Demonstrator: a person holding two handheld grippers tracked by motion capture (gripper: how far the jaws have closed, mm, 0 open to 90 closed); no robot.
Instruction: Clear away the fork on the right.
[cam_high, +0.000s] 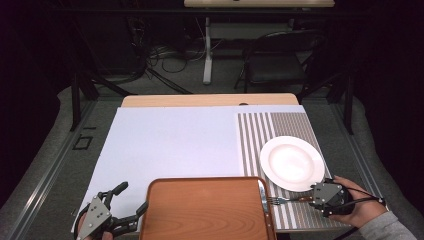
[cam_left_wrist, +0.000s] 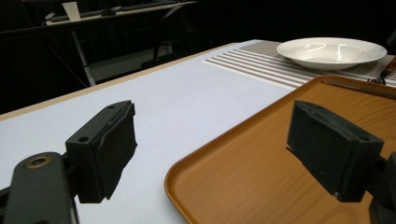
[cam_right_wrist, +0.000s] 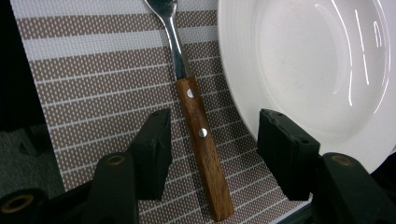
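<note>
A fork (cam_high: 282, 200) with a wooden handle (cam_right_wrist: 203, 140) lies on the striped placemat (cam_high: 255, 135), just below a white plate (cam_high: 292, 162). Its tines point toward the tray. My right gripper (cam_high: 310, 198) sits over the handle's end. In the right gripper view the jaws of this gripper (cam_right_wrist: 217, 140) stand on either side of the handle with gaps on both sides, so it is open. My left gripper (cam_high: 132, 197) is open at the left edge of the wooden tray (cam_high: 205, 210). In the left gripper view one jaw hangs over the tray (cam_left_wrist: 261, 186) and the other over the white table.
A slim metal piece of cutlery (cam_high: 262, 195) lies along the tray's right rim. The plate (cam_right_wrist: 317, 70) is close beside my right jaw. Beyond the table are a folding chair (cam_high: 277, 62) and floor cables.
</note>
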